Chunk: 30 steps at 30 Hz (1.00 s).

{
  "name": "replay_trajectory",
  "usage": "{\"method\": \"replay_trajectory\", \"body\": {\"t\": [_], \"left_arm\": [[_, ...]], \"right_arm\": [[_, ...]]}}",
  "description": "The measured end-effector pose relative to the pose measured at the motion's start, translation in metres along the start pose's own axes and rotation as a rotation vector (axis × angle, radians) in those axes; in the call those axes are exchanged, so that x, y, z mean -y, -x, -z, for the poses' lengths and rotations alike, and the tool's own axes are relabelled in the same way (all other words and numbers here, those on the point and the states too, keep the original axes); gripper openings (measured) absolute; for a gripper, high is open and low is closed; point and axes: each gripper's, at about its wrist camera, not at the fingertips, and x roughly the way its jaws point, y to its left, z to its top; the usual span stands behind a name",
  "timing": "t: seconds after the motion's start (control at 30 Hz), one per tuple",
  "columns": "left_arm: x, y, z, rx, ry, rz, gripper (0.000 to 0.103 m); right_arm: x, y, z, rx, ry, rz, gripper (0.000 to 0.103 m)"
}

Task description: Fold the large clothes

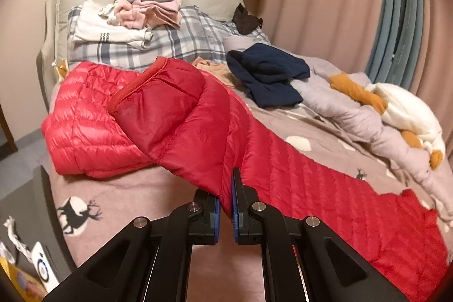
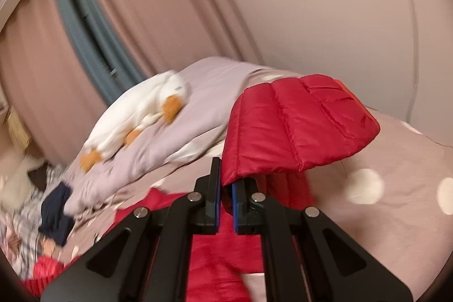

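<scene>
Left wrist view: your left gripper (image 1: 225,212) is pinching the red down jacket (image 1: 175,115) edge; its length is running rightward to your right gripper (image 2: 225,212), also clamping it.

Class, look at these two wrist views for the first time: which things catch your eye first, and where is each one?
The red puffer jacket dominates, stretched across the bed, with the left gripper pinching its edge near the hood and the right gripper pinching a lifted quilted corner. Beyond it a navy garment lies mid-bed, and a white plush duck rests on the rumpled grey duvet by the curtains. Folded clothes are stacked near the pillows.
</scene>
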Motion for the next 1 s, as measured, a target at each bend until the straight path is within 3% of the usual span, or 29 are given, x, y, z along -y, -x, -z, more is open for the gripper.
{"method": "replay_trajectory", "body": {"t": [0.1,0.27,0.43,0.47,0.53,0.57,0.6,0.7,0.87,0.9,1.0], "left_arm": [[0.0,0.007,-0.002,0.03,0.005,0.006,0.006],[0.005,0.019,-0.008,0.063,0.007,0.046,0.006],[0.017,0.029,-0.011,0.103,-0.039,0.067,0.006],[0.019,0.03,-0.012,0.106,-0.054,0.065,0.006],[0.018,0.03,-0.014,0.099,-0.048,0.078,0.006],[0.016,0.031,-0.015,0.096,-0.028,0.093,0.006],[0.014,0.032,-0.016,0.098,-0.014,0.105,0.006],[0.015,0.035,-0.017,0.115,-0.007,0.117,0.006],[0.021,0.032,-0.011,0.111,-0.03,0.116,0.006],[0.021,0.031,-0.009,0.11,-0.033,0.113,0.006],[0.024,0.028,-0.006,0.099,-0.063,0.096,0.006]], "right_arm": [[-0.048,-0.009,0.017,-0.04,0.064,-0.103,0.007],[-0.132,-0.025,0.066,-0.132,0.289,-0.204,0.008],[-0.177,-0.064,0.122,-0.321,0.396,-0.271,0.014],[-0.181,-0.068,0.13,-0.341,0.411,-0.265,0.019],[-0.186,-0.068,0.138,-0.344,0.441,-0.247,0.041],[-0.182,-0.063,0.137,-0.336,0.45,-0.246,0.06],[-0.176,-0.058,0.132,-0.316,0.452,-0.246,0.07],[-0.154,-0.047,0.106,-0.235,0.451,-0.195,0.07],[-0.084,-0.073,0.061,-0.196,0.324,0.059,0.068],[-0.065,-0.087,0.058,-0.206,0.314,0.126,0.059],[-0.033,-0.126,0.072,-0.305,0.268,0.19,0.031]]}}
